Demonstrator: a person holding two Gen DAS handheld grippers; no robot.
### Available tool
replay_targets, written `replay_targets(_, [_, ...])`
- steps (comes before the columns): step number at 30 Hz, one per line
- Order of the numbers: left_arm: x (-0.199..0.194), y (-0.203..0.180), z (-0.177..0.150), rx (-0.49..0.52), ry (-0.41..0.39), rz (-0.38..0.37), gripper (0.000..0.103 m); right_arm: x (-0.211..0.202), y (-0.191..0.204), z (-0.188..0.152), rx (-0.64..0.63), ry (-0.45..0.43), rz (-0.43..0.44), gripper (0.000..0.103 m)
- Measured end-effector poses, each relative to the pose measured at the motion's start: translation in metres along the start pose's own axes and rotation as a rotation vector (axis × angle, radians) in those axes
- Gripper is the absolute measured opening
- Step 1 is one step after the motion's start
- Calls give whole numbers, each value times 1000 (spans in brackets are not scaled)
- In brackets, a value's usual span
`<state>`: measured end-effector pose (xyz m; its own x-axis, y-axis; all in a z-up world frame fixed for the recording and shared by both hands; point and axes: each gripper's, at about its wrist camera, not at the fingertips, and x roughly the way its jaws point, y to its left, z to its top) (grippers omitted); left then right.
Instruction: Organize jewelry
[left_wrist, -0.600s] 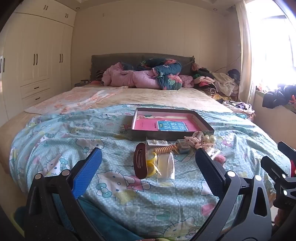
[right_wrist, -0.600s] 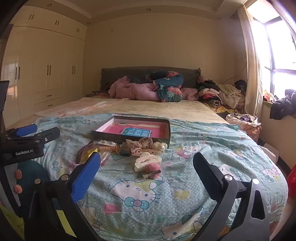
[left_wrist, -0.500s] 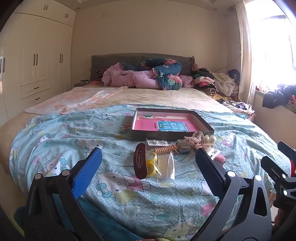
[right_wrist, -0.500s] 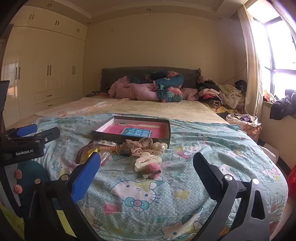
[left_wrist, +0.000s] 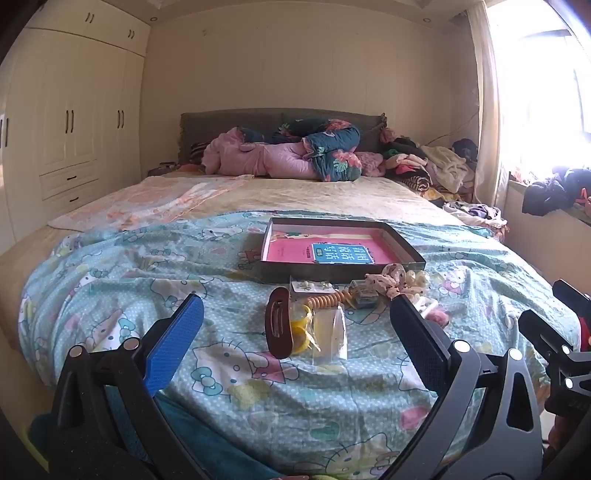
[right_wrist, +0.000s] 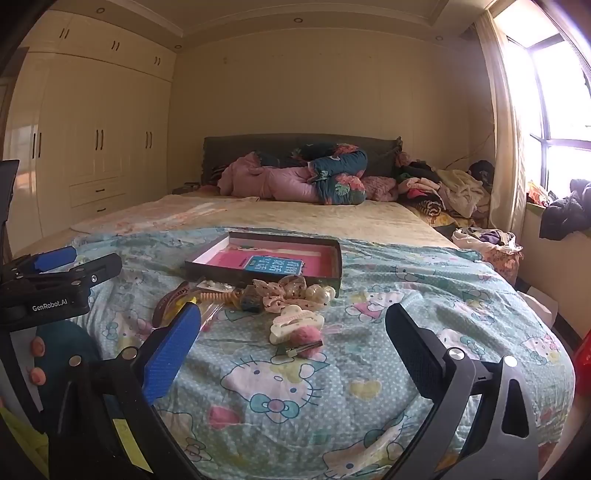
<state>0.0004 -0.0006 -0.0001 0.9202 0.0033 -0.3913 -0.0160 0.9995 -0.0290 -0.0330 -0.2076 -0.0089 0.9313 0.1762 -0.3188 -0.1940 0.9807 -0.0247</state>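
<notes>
A dark shallow box (left_wrist: 404, 251) with a pink lining and a blue card lies on the Hello Kitty blanket; it also shows in the right wrist view (right_wrist: 334, 258). In front of it lies a heap of hair accessories: a brown clip (left_wrist: 279, 323), a clear packet (left_wrist: 330, 332), an orange spiral tie (left_wrist: 327, 301), a polka-dot scrunchie (left_wrist: 391, 275). The right wrist view shows a white claw clip (right_wrist: 295, 320) and a pink pompom clip (right_wrist: 308, 338). My left gripper (left_wrist: 295, 328) is open and empty, short of the heap. My right gripper (right_wrist: 293, 339) is open and empty, near the claw clip.
The bed (left_wrist: 295, 199) stretches back to a grey headboard with rolled quilts (left_wrist: 295, 155). A pile of clothes (left_wrist: 436, 166) lies at the far right. White wardrobes (left_wrist: 74, 129) line the left wall. A window sill with clothes (left_wrist: 554, 192) is on the right.
</notes>
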Motion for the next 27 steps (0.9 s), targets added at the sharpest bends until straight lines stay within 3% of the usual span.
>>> replay_targets(27, [-1, -2, 8, 4, -7, -4, 93, 1, 0, 0, -1, -4, 0, 97])
